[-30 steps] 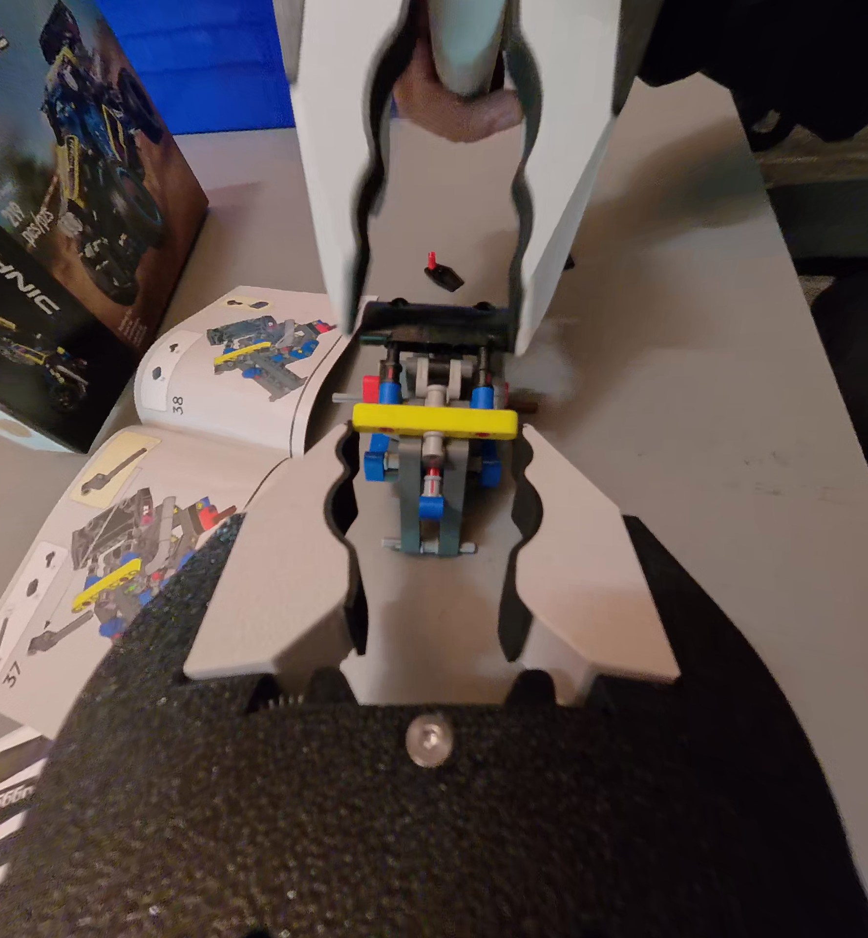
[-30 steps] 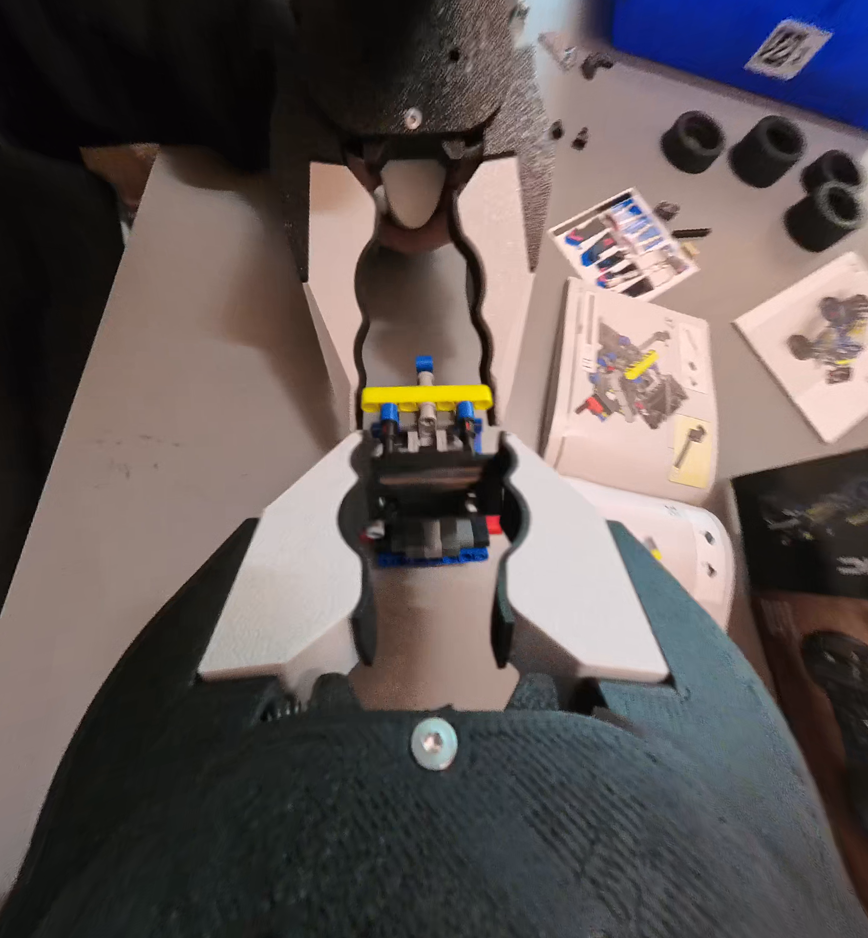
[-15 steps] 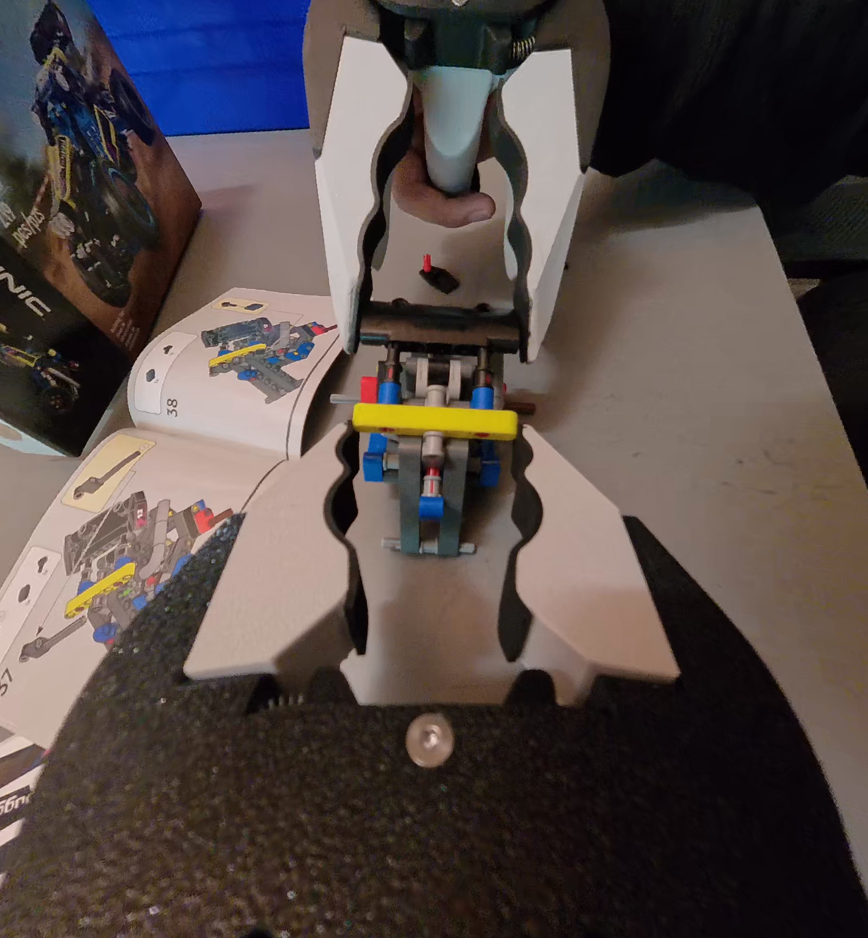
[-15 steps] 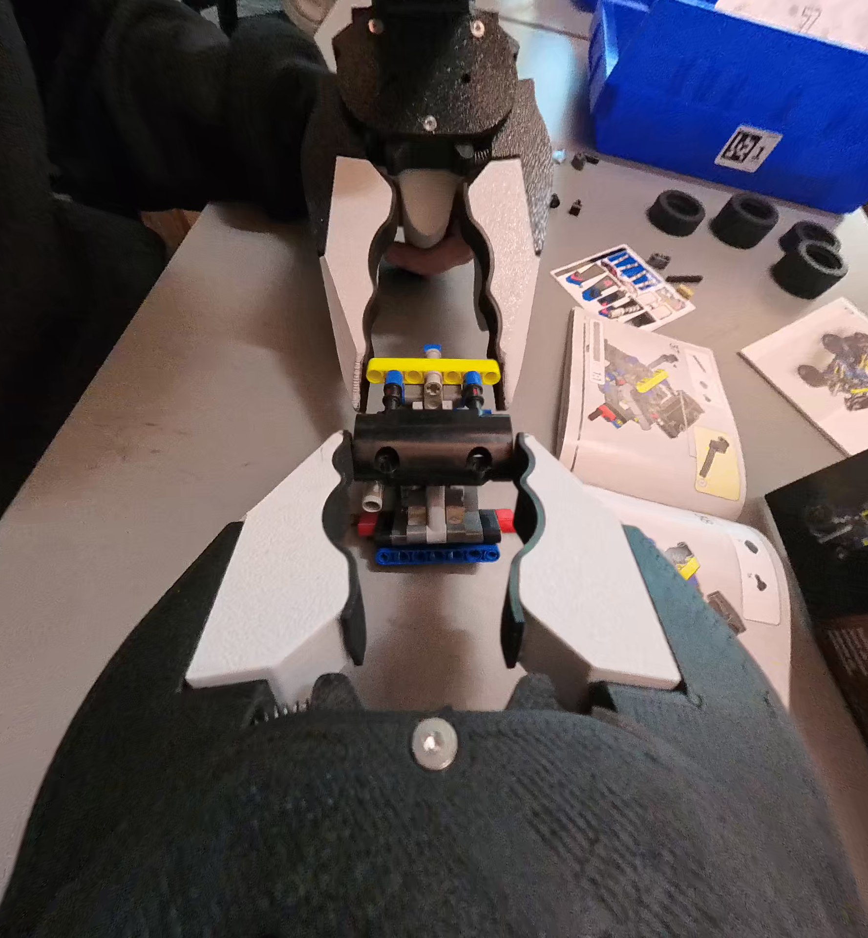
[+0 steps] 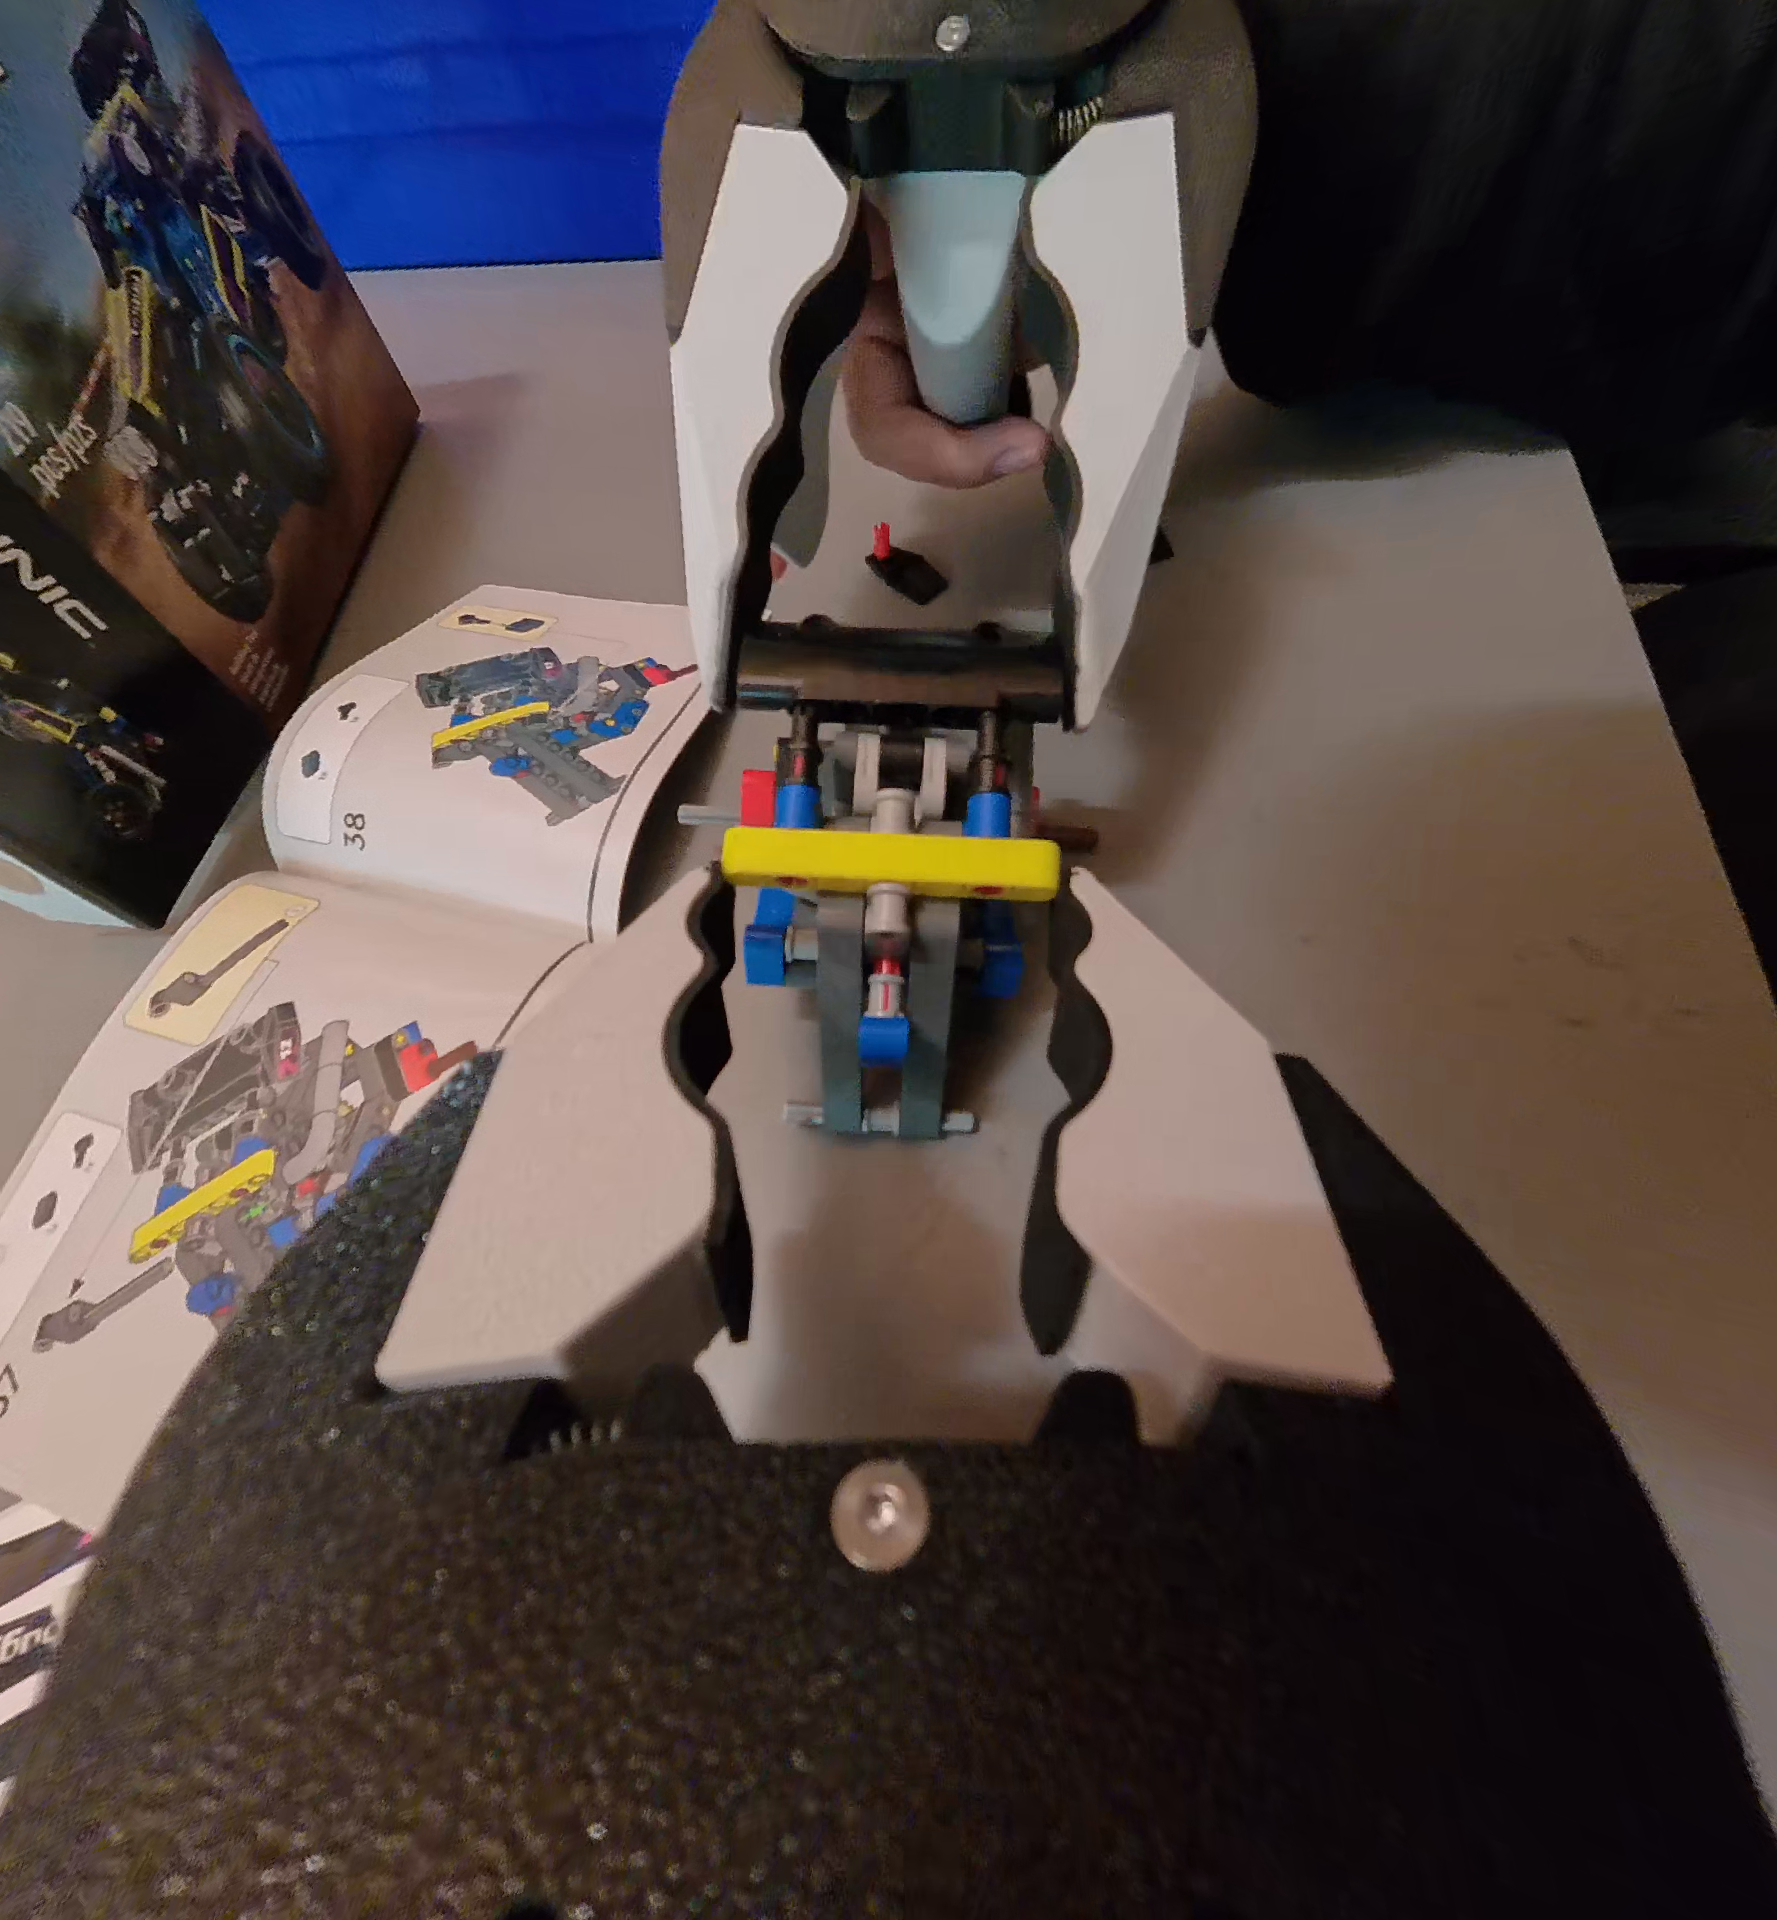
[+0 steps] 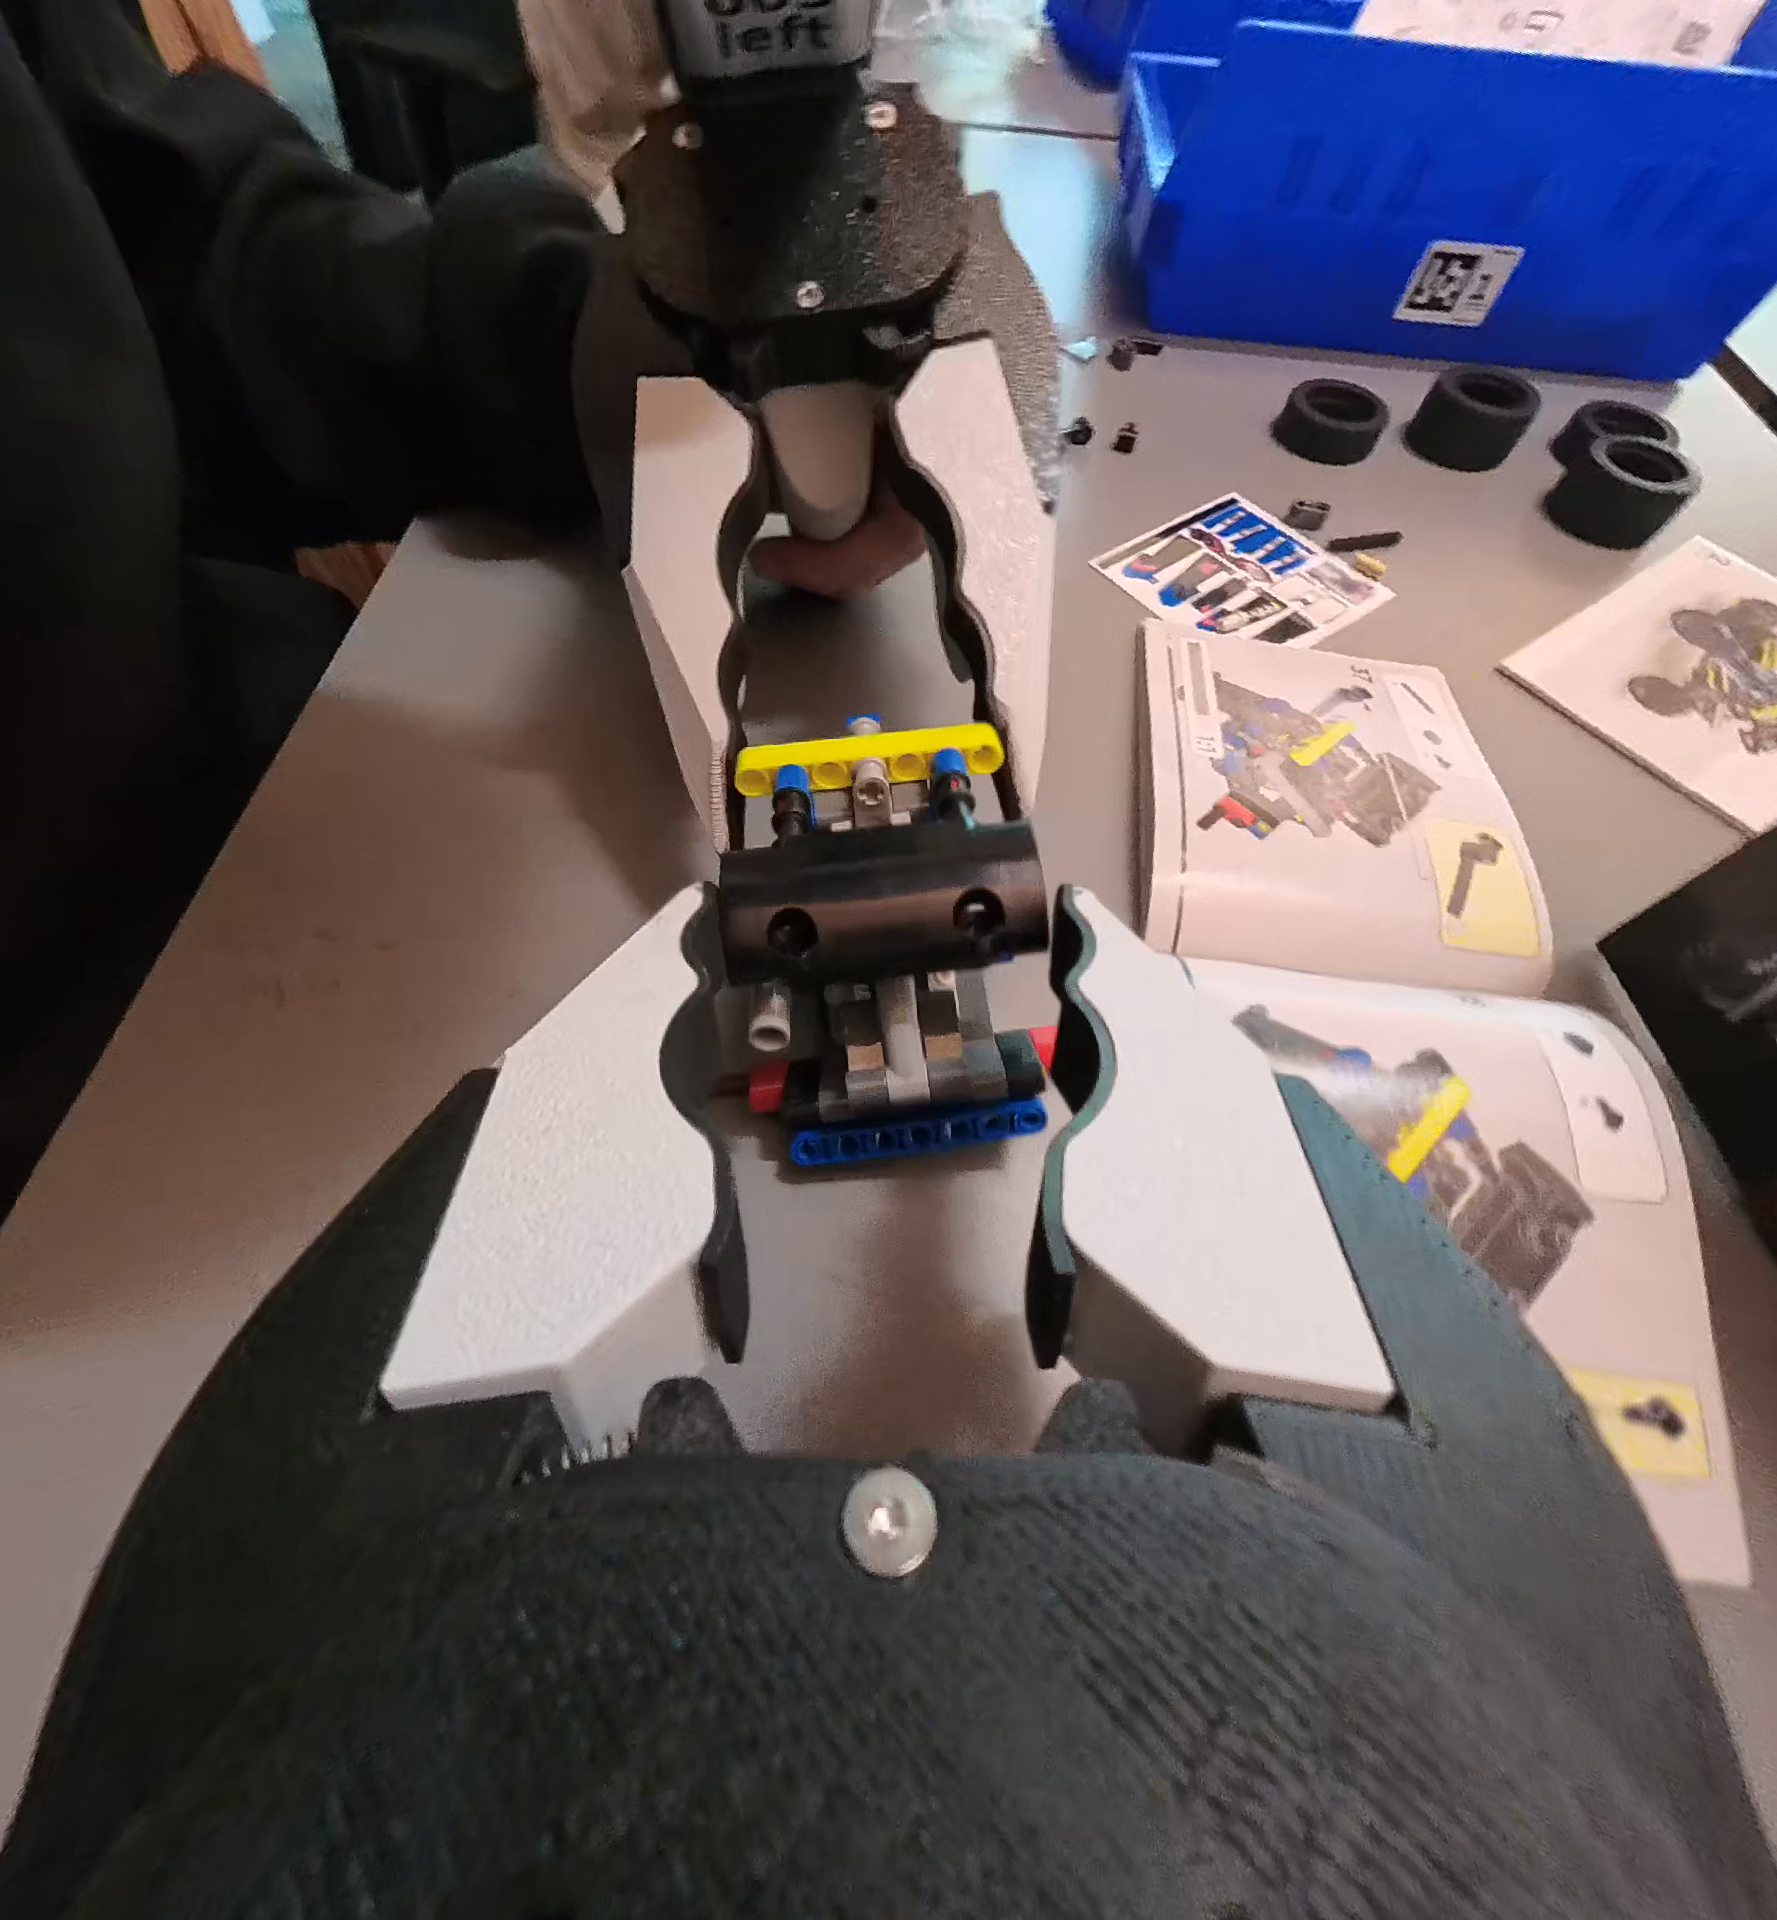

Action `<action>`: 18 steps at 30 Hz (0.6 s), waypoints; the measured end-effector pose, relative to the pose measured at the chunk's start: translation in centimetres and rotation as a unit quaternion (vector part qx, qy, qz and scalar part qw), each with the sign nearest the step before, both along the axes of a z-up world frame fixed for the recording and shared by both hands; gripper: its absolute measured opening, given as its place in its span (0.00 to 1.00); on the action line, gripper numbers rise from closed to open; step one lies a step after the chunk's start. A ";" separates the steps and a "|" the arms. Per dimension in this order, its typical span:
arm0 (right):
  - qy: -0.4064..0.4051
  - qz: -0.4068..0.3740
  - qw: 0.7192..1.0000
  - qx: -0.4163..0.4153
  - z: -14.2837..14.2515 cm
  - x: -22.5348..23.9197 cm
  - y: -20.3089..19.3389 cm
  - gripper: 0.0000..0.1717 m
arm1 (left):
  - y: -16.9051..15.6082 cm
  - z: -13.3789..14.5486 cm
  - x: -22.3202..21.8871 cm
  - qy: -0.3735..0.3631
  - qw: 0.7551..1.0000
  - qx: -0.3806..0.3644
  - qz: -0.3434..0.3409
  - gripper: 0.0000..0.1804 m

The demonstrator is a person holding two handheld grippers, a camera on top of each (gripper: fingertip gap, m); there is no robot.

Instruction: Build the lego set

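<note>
Left gripper (image 5: 889, 894): jaws part-open, tips pressed on the ends of the yellow beam (image 5: 889, 864).
Model (image 5: 884, 997): on the grey table (image 5: 1383, 935), between both grippers.
Right gripper (image 6: 879, 914): tips flank the black block (image 6: 863, 883), with a sliver of gap at one pad.
Change: the right jaws have spread wider; the left grip is unchanged.

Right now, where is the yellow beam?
Centre of the left wrist view: the yellow beam lies between the left gripper's fingertips, just before the black block.

print on the dark box (image 5: 84, 416), open booklet pages (image 5: 448, 769) (numbered), blue bin's tag (image 6: 1455, 283).
</note>
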State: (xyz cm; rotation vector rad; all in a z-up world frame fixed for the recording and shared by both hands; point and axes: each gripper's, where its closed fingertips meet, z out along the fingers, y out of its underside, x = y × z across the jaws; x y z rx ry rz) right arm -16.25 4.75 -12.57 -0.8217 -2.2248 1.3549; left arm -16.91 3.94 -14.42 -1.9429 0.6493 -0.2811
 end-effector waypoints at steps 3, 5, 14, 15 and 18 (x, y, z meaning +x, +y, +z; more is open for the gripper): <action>-0.025 -0.064 0.996 -0.060 0.2 0.3 1.1 0.38 | 0.1 0.0 -0.2 -0.002 1.000 0.000 0.006 0.32; -0.046 -0.108 0.990 -0.082 -0.2 0.7 1.7 0.35 | 0.2 0.1 -0.3 -0.003 1.000 0.000 0.010 0.32; -0.070 -0.255 0.960 0.096 -3.3 7.3 7.4 0.32 | 0.5 0.0 -0.7 -0.038 0.998 -0.023 0.055 0.33; -0.088 -0.255 0.958 0.101 -3.7 8.5 7.6 0.29 | 0.5 0.0 -0.6 -0.034 0.998 -0.020 0.054 0.33; -0.095 -0.253 0.957 0.103 -4.1 11.0 7.9 0.27 | 0.4 0.0 -0.3 -0.019 0.999 -0.010 0.050 0.33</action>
